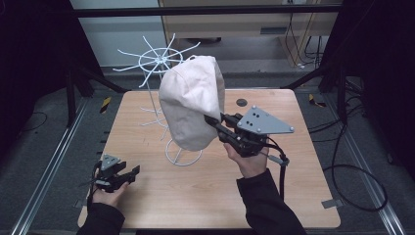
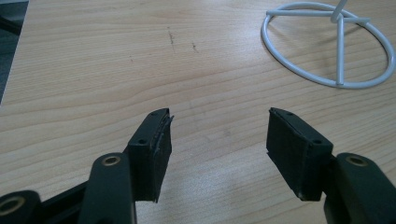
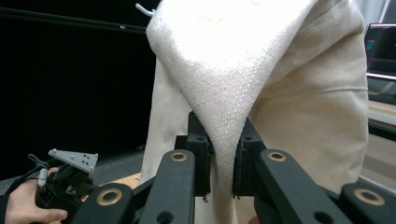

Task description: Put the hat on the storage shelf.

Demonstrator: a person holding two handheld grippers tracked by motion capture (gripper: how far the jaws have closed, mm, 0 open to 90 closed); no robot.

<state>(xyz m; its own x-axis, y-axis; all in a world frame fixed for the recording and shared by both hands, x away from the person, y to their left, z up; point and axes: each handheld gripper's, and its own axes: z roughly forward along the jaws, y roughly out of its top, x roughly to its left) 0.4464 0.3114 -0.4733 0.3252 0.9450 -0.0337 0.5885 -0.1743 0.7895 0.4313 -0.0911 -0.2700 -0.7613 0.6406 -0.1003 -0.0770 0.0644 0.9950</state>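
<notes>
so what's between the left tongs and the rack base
Nothing: in the left gripper view bare wooden table runs from the open left tongs up to the white wire rack base.

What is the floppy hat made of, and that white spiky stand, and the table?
The hat looks like cream cotton twill: the right gripper view shows a fine diagonal weave, and it folds softly where the right gripper pinches it. The stand seems to be white-coated metal wire: thin, stiff, glossy rods. The table looks like pale wood or wood-look laminate, with grain lines.
</notes>
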